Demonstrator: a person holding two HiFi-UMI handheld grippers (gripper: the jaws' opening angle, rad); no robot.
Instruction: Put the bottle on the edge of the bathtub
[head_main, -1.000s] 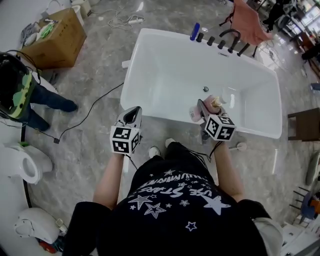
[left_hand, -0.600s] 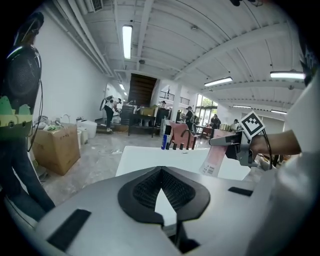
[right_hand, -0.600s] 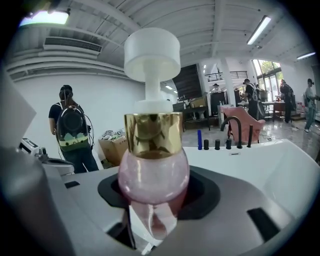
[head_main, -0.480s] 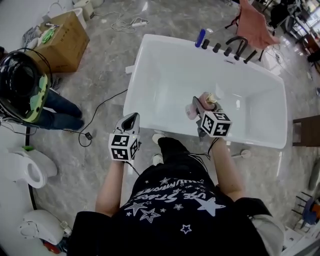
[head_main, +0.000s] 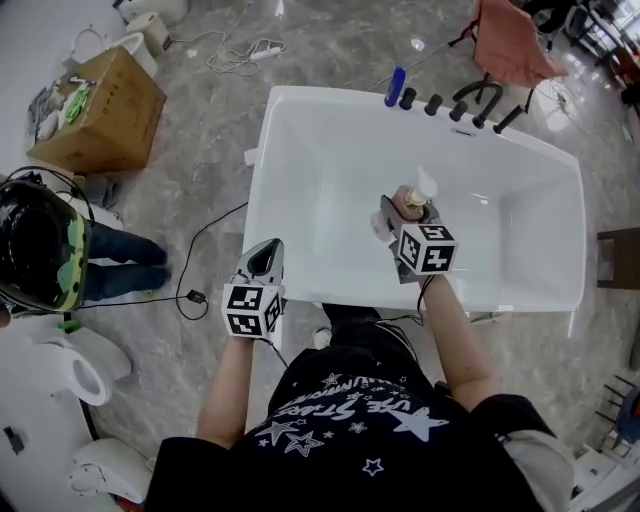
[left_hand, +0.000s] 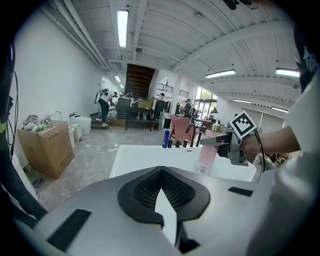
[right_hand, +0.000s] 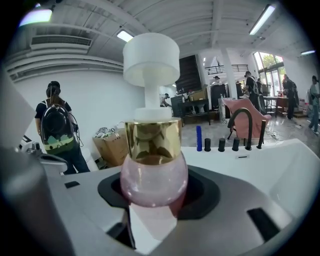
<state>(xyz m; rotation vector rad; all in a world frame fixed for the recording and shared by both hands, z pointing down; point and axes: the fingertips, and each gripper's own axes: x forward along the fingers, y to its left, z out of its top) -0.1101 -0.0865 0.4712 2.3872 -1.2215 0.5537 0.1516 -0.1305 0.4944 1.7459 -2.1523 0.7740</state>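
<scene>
Carrying the bottle (head_main: 408, 199) farther out, the right gripper (head_main: 398, 212) now hangs over the middle of the bathtub (head_main: 330, 170), where a second ago it was at the near rim. Its jaws are clamped on the bottle, no wider or narrower than before. The left gripper (head_main: 265, 250), earlier right by the near rim, now sits outside the tub's near left corner, above the grey floor (head_main: 200, 150), with its jaws together and nothing in them. The person with the backpack (head_main: 40, 245) at the left has come lower in the head view, nearer the toilet (head_main: 75, 365).

From the head view the bottle is little more than a pink patch with a pale top between the jaws. The right gripper view shows it properly: a rounded pink body seated in the dark pads, a gold collar and a white pump head standing upright above them. It also shows the blue bottle (head_main: 396, 86) and the row of black fittings (head_main: 433, 104) on the far rim. The left gripper view gives the side look, with the pink body hanging below the right gripper over the white tub, touching neither rim nor basin.
</scene>
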